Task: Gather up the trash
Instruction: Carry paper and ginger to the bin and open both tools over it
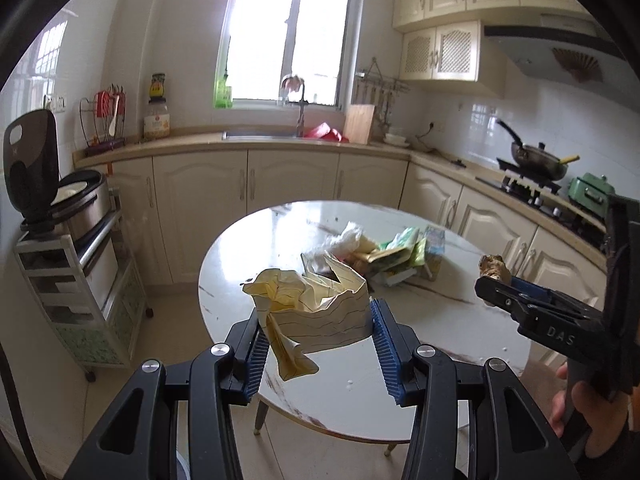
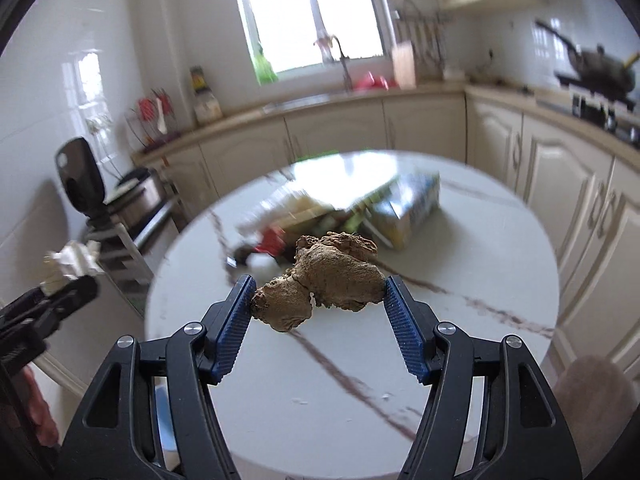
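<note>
Now, seen against the round marble table [image 1: 440,320]:
Left gripper [image 1: 316,316]: raised over the near edge of the table, its blue ribbed pads clamped on a crumpled sheet of yellow lined paper [image 1: 308,304]; the paper bulges above the pads and one twisted corner hangs below them.
Right gripper [image 2: 318,294]: raised above the table's near half, its jaws pressing from both sides on a knobbly brown lump [image 2: 320,280], with each blue pad touching one end of it; what the lump is made of cannot be told.
Same lump from the left wrist view: it shows at the tip of the right gripper, off the table's right side, with a hand [image 1: 592,412] on the grip below.
Trash pile [image 1: 384,252]: on the far half of the table, a heap of white tissue, green and yellow wrappers and a small carton, touching one another.
Table surface near the grippers: bare white top with dark veins and a few small white specks.
Rice cooker [image 1: 52,196]: lid up, on a shelf cart left of the table, well apart from it.
</note>
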### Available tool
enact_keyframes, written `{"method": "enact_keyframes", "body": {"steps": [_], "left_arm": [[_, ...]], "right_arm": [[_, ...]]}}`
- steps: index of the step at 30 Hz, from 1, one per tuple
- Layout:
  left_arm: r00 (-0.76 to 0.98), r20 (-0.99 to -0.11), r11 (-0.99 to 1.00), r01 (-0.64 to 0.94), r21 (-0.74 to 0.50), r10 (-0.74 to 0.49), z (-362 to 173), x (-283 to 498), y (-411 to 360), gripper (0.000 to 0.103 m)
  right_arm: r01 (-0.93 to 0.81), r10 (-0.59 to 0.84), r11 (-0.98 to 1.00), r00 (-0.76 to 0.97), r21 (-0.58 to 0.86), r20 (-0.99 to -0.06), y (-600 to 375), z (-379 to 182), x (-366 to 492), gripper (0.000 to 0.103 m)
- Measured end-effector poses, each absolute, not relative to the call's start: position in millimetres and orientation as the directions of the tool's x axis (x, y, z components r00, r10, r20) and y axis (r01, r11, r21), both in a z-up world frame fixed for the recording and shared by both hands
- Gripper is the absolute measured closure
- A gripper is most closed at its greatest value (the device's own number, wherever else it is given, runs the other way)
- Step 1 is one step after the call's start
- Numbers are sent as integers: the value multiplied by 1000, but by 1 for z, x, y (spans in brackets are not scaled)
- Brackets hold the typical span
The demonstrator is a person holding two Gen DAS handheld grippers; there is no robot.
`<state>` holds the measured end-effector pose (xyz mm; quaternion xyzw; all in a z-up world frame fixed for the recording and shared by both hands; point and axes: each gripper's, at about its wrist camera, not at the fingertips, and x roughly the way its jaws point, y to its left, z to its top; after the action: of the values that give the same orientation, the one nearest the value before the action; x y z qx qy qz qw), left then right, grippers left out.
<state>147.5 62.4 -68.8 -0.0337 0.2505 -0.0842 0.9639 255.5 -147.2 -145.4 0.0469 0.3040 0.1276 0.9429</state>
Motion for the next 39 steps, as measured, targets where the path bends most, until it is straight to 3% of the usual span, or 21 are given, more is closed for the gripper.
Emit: {"method": "enact_keyframes", "body": {"steps": [9,18,20,25,29,39], "left_arm": [[934,-330,990,124,-67,-139,-54,71,87,58],[956,-290,996,-58,-64,37,-81,5,158,58],[948,-306,991,-116,-69,90,-91,-2,174,58],[908,-397,964,-210,-161,131,-130,-14,228,58],[819,-529,922,-353,-160,222,-178,-10,287,58],[637,-747,845,-494,-204,192,-279,-14,359,58]], "right_arm": [[-353,363,930,841,101,-401,-83,-92,204,40],[-541,518,838,747,72,-417,19,-97,184,40],[-591,557,803,705,69,-438,47,-104,184,42],[-714,641,695,565,82,-519,124,-136,193,65],[-761,656,631,419,152,-627,195,-196,223,65],[-779,590,601,281,179,-757,260,-283,236,63]]}}
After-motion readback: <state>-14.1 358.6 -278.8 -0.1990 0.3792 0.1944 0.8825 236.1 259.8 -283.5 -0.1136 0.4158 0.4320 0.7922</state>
